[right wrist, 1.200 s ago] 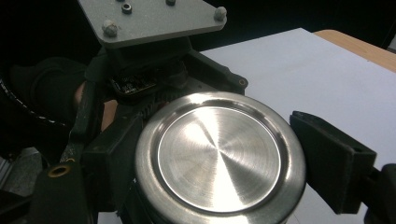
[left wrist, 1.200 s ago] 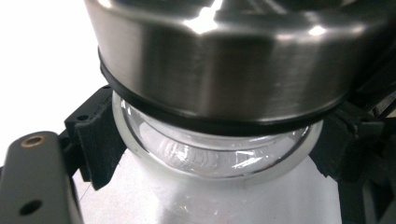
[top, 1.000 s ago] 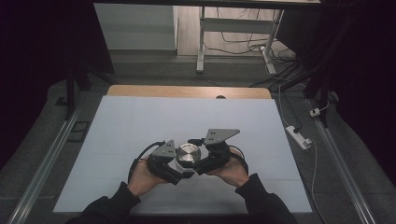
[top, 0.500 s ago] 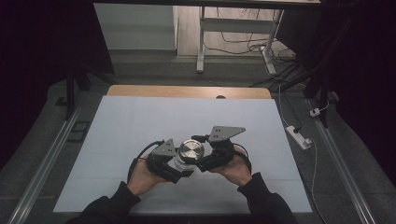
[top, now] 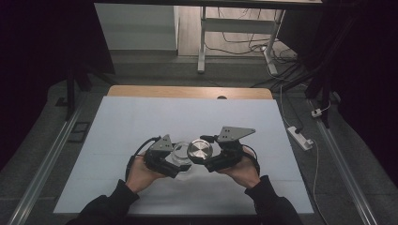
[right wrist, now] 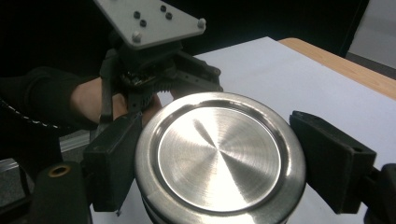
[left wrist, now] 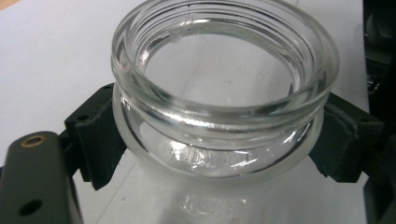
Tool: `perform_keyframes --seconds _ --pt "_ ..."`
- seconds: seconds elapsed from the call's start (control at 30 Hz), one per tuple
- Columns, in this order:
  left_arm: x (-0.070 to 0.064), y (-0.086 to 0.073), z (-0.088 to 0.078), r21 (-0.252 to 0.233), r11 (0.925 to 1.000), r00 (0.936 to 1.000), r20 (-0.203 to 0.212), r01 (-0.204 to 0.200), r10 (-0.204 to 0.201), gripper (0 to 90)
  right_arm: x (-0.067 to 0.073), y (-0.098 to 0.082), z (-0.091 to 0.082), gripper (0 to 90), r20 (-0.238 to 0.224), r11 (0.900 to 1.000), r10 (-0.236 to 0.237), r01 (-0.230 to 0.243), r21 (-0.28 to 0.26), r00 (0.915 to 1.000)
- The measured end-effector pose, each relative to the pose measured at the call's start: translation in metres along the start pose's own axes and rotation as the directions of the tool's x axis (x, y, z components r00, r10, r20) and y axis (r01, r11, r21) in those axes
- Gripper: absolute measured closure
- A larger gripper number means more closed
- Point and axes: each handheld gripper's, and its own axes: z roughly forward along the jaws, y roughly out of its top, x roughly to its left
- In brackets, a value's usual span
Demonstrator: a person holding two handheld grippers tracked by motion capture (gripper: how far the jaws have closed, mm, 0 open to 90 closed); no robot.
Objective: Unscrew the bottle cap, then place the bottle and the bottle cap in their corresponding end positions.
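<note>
Item 1: glass jar (left wrist: 224,93), lidless, pinched at its neck by left tongs (top: 180,164), pads on both sides; sat near-centre on counter (top: 141,117).
Item 2: steel lid (right wrist: 219,154), pinched at its rim by right tongs (top: 206,159); held just right of jar, apart from its mouth.
Room: white counter bare far, left & right of both hands; wooden far edge well apart; near edge close to sleeves.
</note>
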Motion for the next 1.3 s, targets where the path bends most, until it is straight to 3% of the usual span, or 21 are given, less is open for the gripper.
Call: perform_keyframes --seconds 0.57,1.3 --pt "0.015 0.001 -0.001 -0.006 0.9998 0.9987 -0.048 0.017 -0.017 15.9 0.003 -0.014 -0.011 20.1 0.023 1.0 0.019 -0.019 0.014 0.9995" --pt "0.04 0.011 0.008 -0.022 0.9993 0.9958 -0.086 0.029 -0.031 15.9 0.018 -0.038 0.0 20.0 0.003 0.998 0.024 -0.024 0.059 0.9997"
